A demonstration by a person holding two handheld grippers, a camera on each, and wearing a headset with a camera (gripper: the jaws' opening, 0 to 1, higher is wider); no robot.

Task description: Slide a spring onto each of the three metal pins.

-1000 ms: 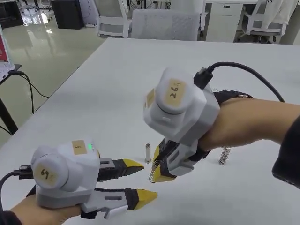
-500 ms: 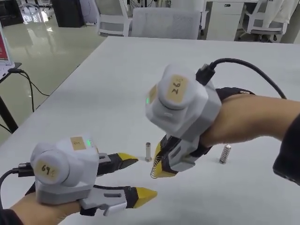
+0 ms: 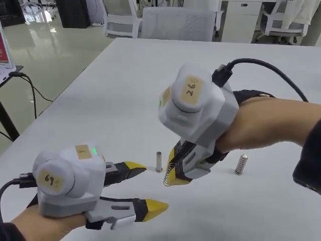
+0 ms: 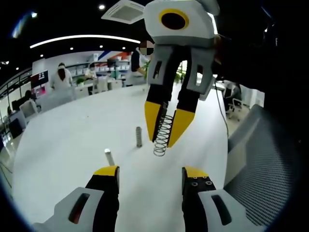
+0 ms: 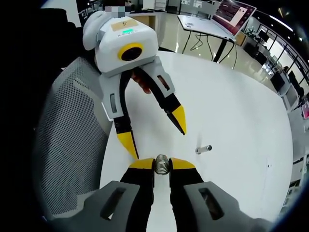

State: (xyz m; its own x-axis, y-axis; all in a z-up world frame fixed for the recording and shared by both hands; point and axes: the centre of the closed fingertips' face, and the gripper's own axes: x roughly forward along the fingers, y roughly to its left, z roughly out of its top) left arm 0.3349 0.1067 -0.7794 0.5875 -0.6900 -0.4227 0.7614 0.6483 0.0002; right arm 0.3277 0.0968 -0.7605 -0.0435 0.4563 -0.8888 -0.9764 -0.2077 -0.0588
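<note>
My right gripper [image 3: 174, 176] hangs over the white table, shut on a steel spring [image 3: 170, 169] that sticks out below its yellow tips. The spring [image 5: 162, 164] sits clamped between my right gripper [image 5: 162, 165] in its own view. A bare metal pin [image 3: 159, 161] stands upright just left of the spring. Further right, another pin wears a spring [image 3: 242, 164]. My left gripper [image 3: 146, 187] is open at the lower left, pointing at the pin, nothing between its fingers. The left gripper view shows the held spring [image 4: 164, 135], the bare pin [image 4: 109, 156] and the sprung pin [image 4: 139, 137].
The white table [image 3: 115, 90] stretches far back, and its left edge drops to a glossy floor. Grey office chairs [image 3: 175, 25] stand beyond the far edge. A black cable [image 3: 266, 73] runs from the right gripper over the person's forearm.
The right gripper has risen a little and drifted right with the spring. The left gripper has drawn back slightly to the left. The pins have not moved.
</note>
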